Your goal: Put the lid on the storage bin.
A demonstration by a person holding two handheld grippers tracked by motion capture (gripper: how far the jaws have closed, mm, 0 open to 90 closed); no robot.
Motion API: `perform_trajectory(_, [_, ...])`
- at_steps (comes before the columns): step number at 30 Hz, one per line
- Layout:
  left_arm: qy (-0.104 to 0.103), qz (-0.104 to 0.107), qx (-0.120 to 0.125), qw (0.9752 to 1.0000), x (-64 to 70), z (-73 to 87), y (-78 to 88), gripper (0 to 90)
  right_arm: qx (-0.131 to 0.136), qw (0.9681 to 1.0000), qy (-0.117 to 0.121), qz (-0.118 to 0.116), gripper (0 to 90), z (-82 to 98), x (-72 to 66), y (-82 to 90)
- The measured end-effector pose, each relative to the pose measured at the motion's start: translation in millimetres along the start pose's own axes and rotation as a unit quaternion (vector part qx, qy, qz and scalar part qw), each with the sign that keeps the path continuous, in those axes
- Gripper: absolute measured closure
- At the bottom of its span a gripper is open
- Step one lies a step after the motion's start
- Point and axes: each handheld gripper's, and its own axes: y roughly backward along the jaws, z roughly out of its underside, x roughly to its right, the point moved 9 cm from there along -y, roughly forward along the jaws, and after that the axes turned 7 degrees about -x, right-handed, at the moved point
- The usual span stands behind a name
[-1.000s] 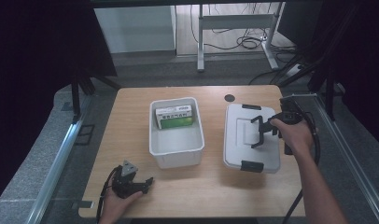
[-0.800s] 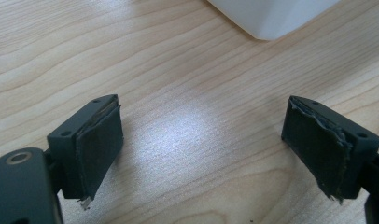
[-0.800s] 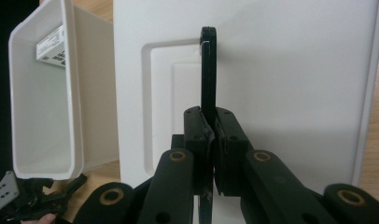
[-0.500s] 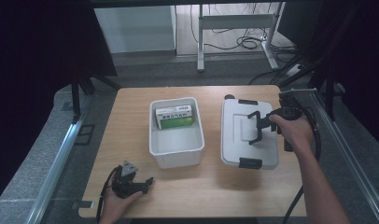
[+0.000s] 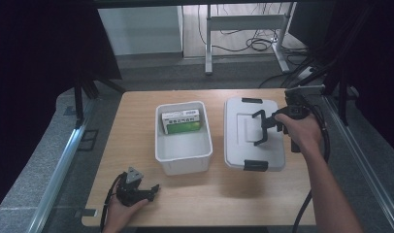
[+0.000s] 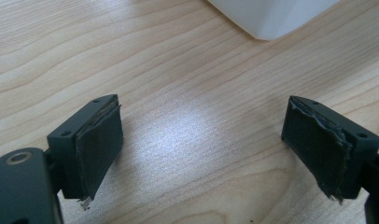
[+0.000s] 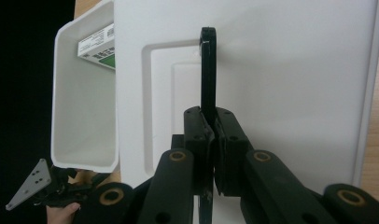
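So the right gripper (image 5: 261,127) is clamped tight on the black handle (image 7: 208,70) of the lid (image 5: 253,133), jaws pinched all the way in with just that thin handle strip between the pads. The handle stands up edge-on from the middle of the lid in the right gripper view. The lid itself is a grey-white rectangle with black clips at its near and far ends, sitting over the right half of the table (image 5: 137,126), and its shadow on the wood suggests it's off the surface, though that's hard to call for sure.

Just beside it on the left is the open white bin (image 5: 183,145), close to the lid's edge but apart from it. A green and white box (image 5: 181,121) leans against the bin's far wall, nothing else in there.

The left gripper (image 5: 149,190) is down at the near left corner, well apart from all that. Its jaws are spread wide over bare wood with nothing between them, and the bin's corner pokes in at the top of the left gripper view.
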Motion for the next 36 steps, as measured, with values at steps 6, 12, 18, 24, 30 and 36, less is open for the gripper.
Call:
perform_trajectory(6, [0.0, 0.0, 0.0, 1.0, 0.0, 0.0, 0.0, 12.6, -0.002, 0.9999, 0.011, -0.004, 85.2, -1.6, -11.4, -0.3])
perform_trajectory(12, [0.0, 0.0, 0.0, 1.0, 0.0, 0.0, 0.0, 12.6, -0.004, 0.9997, 0.022, -0.007, 85.2, -3.5, -25.2, -1.1])
perform_trajectory(18, [-0.002, 0.0, 0.0, 1.0, -0.2, 0.0, 0.0, 12.6, -0.006, 0.9995, 0.028, -0.01, 85.2, -4.9, -33.0, -4.9])
perform_trajectory(24, [-0.003, 0.0, -0.001, 1.0, -0.4, 0.1, 0.1, 12.6, -0.006, 0.9993, 0.033, -0.013, 85.2, -6.6, -40.6, -6.6])
perform_trajectory(30, [-0.004, 0.0, -0.002, 1.0, -0.5, 0.3, 0.2, 12.6, -0.007, 0.9991, 0.039, -0.015, 85.1, -7.1, -49.4, -6.8])
perform_trajectory(36, [-0.004, 0.0, -0.002, 1.0, -0.5, 0.3, 0.2, 12.6, -0.015, 0.9987, 0.045, -0.017, 85.1, -7.5, -60.4, -11.1])
